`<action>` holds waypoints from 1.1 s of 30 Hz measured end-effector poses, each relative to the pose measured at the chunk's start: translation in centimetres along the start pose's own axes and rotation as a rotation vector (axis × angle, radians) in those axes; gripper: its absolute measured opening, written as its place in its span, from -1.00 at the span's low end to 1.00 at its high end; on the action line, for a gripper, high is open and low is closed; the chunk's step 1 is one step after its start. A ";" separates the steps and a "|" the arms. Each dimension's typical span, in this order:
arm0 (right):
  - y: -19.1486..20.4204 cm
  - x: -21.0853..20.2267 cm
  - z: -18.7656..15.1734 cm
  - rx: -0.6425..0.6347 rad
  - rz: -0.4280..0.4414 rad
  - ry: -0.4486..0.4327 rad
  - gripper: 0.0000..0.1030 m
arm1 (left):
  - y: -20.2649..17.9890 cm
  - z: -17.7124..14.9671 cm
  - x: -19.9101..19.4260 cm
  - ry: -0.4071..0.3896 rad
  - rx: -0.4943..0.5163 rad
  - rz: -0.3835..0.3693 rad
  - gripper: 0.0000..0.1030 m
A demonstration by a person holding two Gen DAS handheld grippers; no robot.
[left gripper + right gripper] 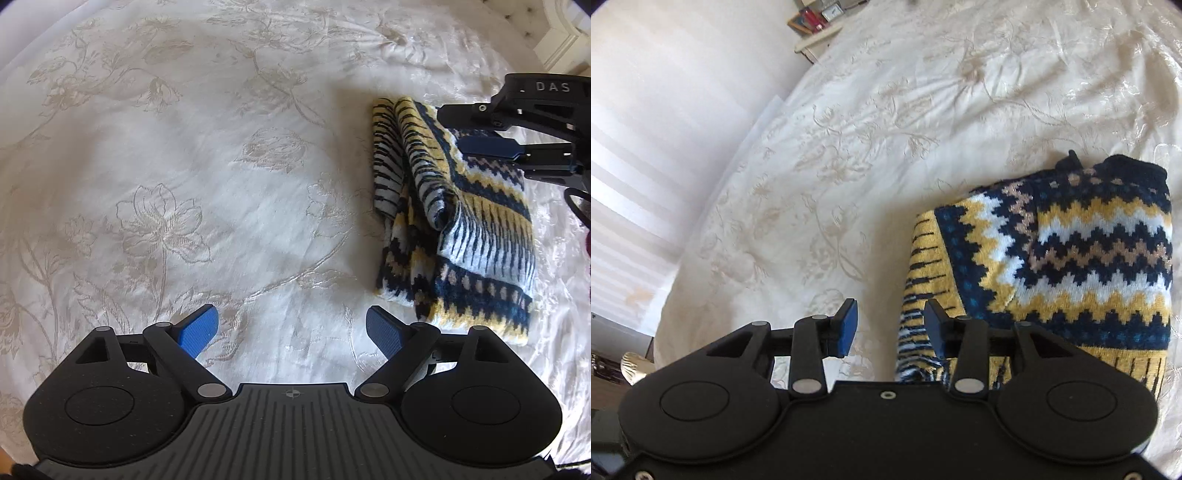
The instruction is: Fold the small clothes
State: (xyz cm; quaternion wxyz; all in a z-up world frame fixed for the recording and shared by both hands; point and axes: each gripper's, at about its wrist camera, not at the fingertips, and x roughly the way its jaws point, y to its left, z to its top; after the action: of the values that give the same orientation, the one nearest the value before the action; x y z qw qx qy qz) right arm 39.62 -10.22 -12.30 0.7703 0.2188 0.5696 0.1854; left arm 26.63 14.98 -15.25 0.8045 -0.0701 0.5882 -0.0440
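Note:
A small knitted sweater (454, 221) with navy, yellow, white and tan zigzag bands lies folded in a bundle on the white bedspread, at the right of the left wrist view. It fills the right half of the right wrist view (1071, 251). My left gripper (291, 332) is open and empty above bare bedspread, left of the sweater's near corner. My right gripper (890, 325) is open and empty, hovering at the sweater's left edge with one finger over the knit. It also shows in the left wrist view (484, 144), over the sweater's far part.
The white bedspread (184, 166) with embroidered beige flowers covers the whole bed. A bedside shelf with a clock and frames (816, 22) stands at the far edge. The bed's edge and a striped wall (665, 129) lie to the left.

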 end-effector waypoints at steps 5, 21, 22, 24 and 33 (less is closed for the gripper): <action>-1.6 -3.2 -0.4 0.012 -0.033 -0.065 0.06 | -0.5 1.2 -0.6 -0.027 0.023 -0.022 0.70; 2.7 -2.6 -12.7 -0.565 -0.309 0.014 0.47 | -5.8 10.5 3.2 0.013 0.027 -0.251 0.69; 3.4 -2.1 -13.5 -0.628 -0.337 0.007 0.52 | -6.1 10.7 3.4 0.018 0.036 -0.253 0.69; 4.9 -0.9 -15.3 -0.767 -0.382 -0.006 0.52 | -6.5 11.0 3.7 0.029 0.051 -0.261 0.69; 5.8 1.2 -15.6 -0.920 -0.463 -0.013 -0.65 | -6.2 11.1 4.3 0.103 0.040 -0.314 0.69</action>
State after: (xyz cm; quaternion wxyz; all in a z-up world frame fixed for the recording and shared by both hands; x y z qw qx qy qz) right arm 24.82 -2.72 -14.04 0.8112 -0.2733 0.4579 0.2401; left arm 38.53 8.90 -14.94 0.7578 -0.1431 0.6093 -0.1843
